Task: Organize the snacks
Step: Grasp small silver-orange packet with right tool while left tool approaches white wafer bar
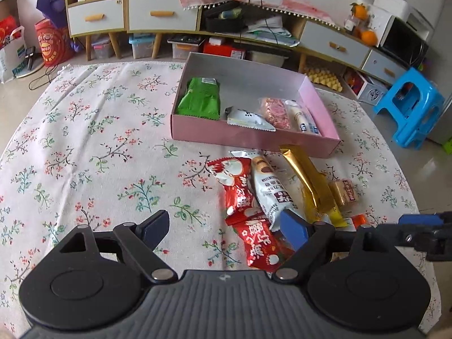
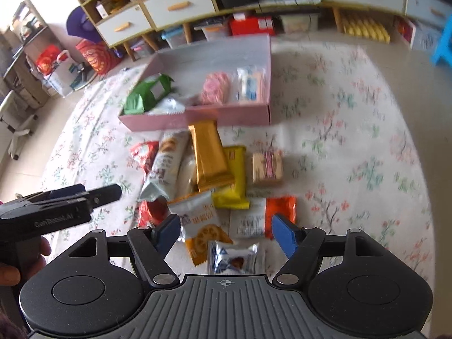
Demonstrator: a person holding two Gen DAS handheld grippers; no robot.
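Observation:
A pink box (image 1: 254, 138) (image 2: 197, 115) stands on the floral tablecloth and holds a green packet (image 1: 200, 99), a white packet (image 1: 248, 118), a pink speckled bar (image 1: 275, 111) and a white-blue stick (image 1: 302, 118). In front of it lies a loose pile: red packets (image 1: 234, 180), a white cookie packet (image 1: 268, 189) (image 2: 166, 163), a gold bar (image 1: 308, 180) (image 2: 210, 155), a yellow packet (image 2: 234, 175), a tan biscuit (image 2: 267, 168) and an orange packet (image 2: 282, 209). My left gripper (image 1: 226, 226) hovers open over a red packet (image 1: 260, 245). Over a white-orange packet (image 2: 200, 220), my right gripper (image 2: 226, 226) is open, holding nothing.
The round table's edge (image 1: 395, 147) curves past the box on the right. Beyond it are a blue stool (image 1: 409, 107) and a long drawer cabinet (image 1: 161, 14) with boxes beneath. A hand (image 2: 11, 268) holds the left gripper's handle at the lower left of the right wrist view.

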